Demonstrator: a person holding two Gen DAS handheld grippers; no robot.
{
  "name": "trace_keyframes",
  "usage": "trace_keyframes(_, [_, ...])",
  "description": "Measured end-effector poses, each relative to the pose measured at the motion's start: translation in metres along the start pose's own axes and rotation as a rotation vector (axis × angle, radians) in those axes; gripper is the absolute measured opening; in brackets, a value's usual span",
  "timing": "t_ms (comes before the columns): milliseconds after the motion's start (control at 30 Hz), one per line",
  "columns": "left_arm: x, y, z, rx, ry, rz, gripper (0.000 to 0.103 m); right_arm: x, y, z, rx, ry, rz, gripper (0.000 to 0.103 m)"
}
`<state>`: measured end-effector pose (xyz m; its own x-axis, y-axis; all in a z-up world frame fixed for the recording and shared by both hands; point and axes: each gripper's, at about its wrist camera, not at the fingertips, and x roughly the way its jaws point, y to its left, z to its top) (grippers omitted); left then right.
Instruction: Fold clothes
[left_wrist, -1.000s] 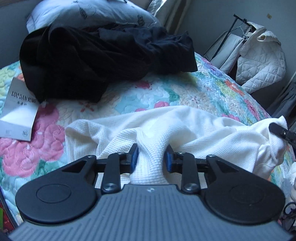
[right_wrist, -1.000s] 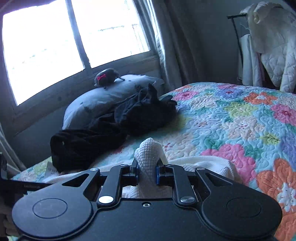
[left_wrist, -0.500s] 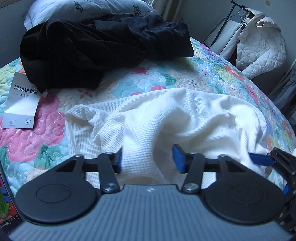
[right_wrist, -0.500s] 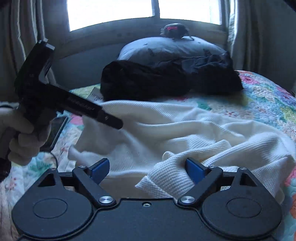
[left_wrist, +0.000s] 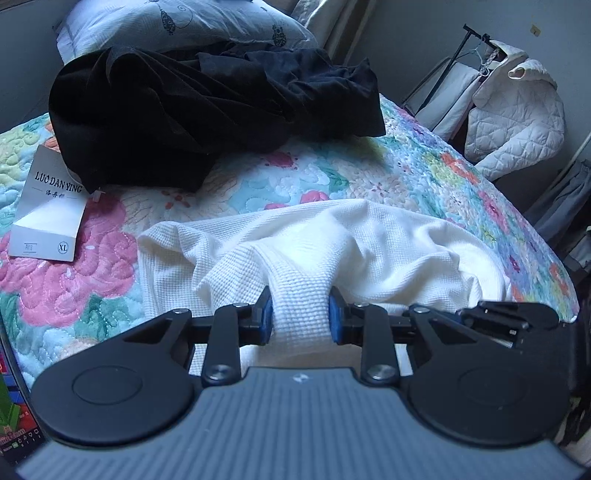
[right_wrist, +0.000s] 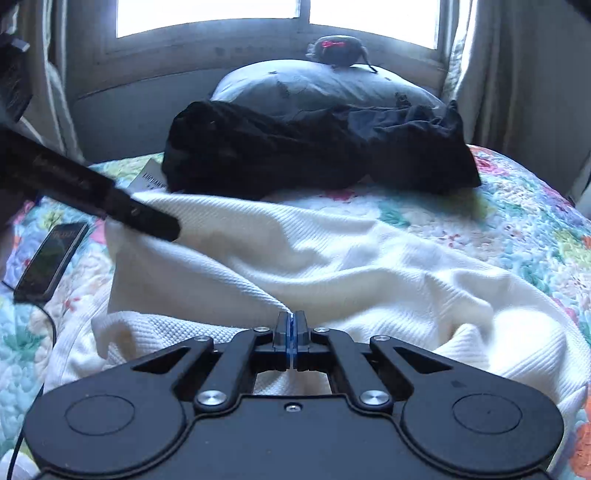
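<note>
Left tongs (left_wrist: 301, 317) clamp a bunched fold of the white waffle-knit garment (left_wrist: 369, 236); right tongs (right_wrist: 291, 328) pinch its thin edge, jaws fully closed. Lift both evenly, keeping the cloth taut over the floral quilted bed (left_wrist: 424, 166).

- The left gripper (left_wrist: 301, 315) points downward, its blue pads (left_wrist: 266, 314) pressed on a thick bunch of white knit garment (left_wrist: 369, 243).
- The right gripper (right_wrist: 291, 332) also points downward, pads (right_wrist: 283, 330) together, pinching a thin fold of the garment at its tips.

Both wrist views—close, angled down—share the bed (left_wrist: 332, 177).
</note>
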<state>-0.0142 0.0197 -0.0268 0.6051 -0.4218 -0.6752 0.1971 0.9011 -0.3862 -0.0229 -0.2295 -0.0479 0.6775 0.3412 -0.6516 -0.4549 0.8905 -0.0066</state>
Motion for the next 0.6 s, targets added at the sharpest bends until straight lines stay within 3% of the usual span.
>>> trace_keyframes(200, [-0.004,-0.007,0.000,0.012,0.029,-0.108,0.066,-0.028,-0.020,0.019,-0.041,-0.045,-0.184,0.000])
trace_keyframes(400, [0.017,-0.019,-0.011,-0.012,0.072,-0.207,0.077,-0.029,-0.035,0.026,0.000,-0.057,-0.231,0.000])
trace_keyframes(467, [0.032,-0.021,-0.016,-0.048,0.077,-0.224,0.088,-0.027,-0.033,0.026,0.001,-0.061,-0.232,0.000])
trace_keyframes(500, [0.040,-0.021,-0.018,-0.074,0.079,-0.227,0.102,-0.024,-0.033,0.029,-0.010,-0.058,-0.238,0.000])
trace_keyframes(600, [0.065,-0.019,-0.016,-0.149,0.093,-0.222,0.103,-0.017,-0.037,0.039,-0.041,-0.063,-0.276,0.000])
